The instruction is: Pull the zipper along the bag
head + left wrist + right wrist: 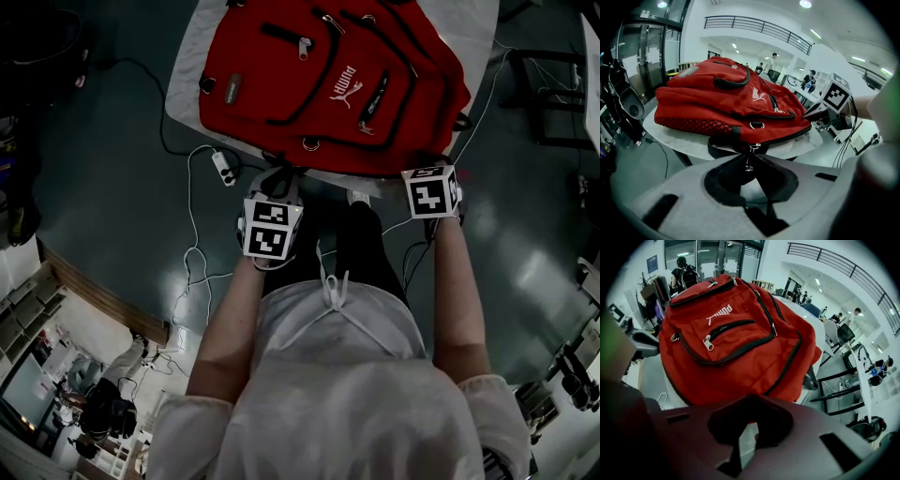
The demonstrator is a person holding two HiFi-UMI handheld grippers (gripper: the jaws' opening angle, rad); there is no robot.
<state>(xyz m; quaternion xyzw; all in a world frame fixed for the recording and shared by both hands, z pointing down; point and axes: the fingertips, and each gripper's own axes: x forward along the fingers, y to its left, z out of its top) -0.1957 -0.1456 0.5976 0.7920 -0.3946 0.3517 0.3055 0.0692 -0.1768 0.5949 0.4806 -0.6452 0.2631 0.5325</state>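
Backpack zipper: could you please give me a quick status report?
Left tool shut on zipper pull, near edge of backpack. Right tool shut on backpack corner. Black strap loop hangs beside pull, clear of zipper line.

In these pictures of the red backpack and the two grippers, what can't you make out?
- Right gripper view: whether the right gripper pinches backpack fabric; its dark pads cover the contact.
- Left gripper view: whether the zipper beside the zipper pull in the left gripper is open; too small.
- Head view: both grippers' jaws, under their marker cubes; the backpack's far end, cut by the top edge.
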